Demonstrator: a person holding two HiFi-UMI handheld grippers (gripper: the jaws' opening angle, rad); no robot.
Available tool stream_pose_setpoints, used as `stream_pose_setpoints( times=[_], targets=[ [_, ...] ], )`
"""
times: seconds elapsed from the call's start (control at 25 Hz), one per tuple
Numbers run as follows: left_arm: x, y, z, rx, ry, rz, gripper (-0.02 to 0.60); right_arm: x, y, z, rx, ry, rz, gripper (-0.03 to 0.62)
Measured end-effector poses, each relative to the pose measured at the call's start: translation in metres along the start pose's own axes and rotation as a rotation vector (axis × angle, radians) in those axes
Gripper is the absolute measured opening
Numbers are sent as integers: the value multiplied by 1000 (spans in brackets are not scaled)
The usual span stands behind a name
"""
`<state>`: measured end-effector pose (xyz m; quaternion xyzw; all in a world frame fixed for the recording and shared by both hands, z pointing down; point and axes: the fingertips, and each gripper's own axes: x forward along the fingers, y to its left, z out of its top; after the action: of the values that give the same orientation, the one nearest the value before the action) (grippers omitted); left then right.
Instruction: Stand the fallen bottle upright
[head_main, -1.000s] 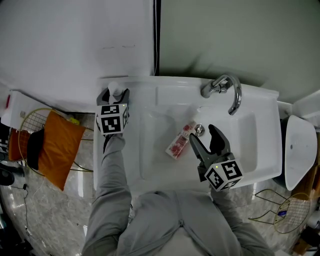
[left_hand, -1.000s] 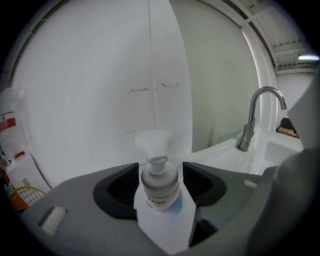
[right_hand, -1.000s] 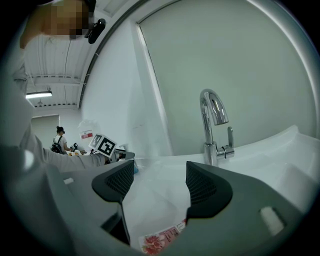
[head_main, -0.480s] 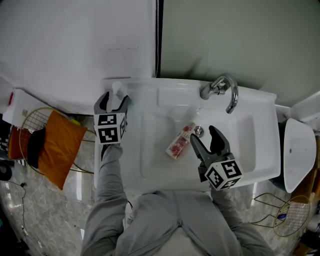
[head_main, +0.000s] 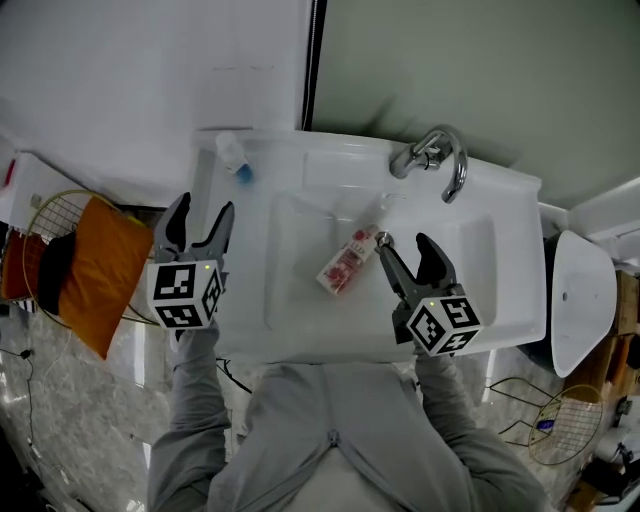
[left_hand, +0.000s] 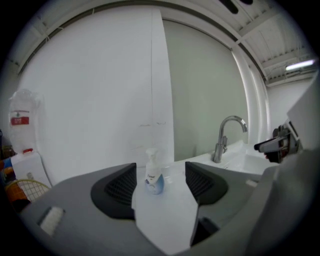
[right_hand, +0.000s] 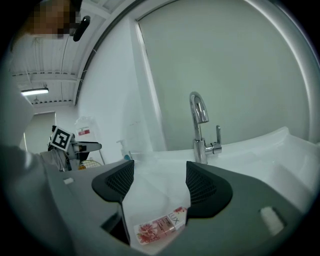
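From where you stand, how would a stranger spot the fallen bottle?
Find the white sink with the curved chrome faucet. In its basin lies the fallen bottle, flat on its side, with a pink flowered label. The other bottle on the sink, a pump dispenser, stands upright at the back left corner.

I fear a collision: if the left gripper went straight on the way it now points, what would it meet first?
Probably the pump bottle, upright on the sink's back corner: it shows centred between the left gripper's open jaws, nothing nearer in that line. Depth is unclear.
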<state>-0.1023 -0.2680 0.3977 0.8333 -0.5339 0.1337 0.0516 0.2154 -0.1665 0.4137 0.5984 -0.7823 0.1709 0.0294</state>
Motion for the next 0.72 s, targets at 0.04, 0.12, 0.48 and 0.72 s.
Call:
stream_pose_setpoints(
  times=[0.04, 0.12, 0.48, 0.72],
  targets=[
    [-9, -3, 0, -30, -17, -12, 330, 0, -3, -3, 11, 9, -7, 327],
    [-28, -10, -3, -93, -51, -38, 330, -1, -11, -11, 50, 27, -24, 327],
    [-93, -62, -1, -268, -185, -224, 330, 18, -22, -77, 151, 228, -84, 327],
    [-109, -83, -21, -358, -170, -253, 330, 45, -34, -131, 281, 385, -124, 328]
  ],
)
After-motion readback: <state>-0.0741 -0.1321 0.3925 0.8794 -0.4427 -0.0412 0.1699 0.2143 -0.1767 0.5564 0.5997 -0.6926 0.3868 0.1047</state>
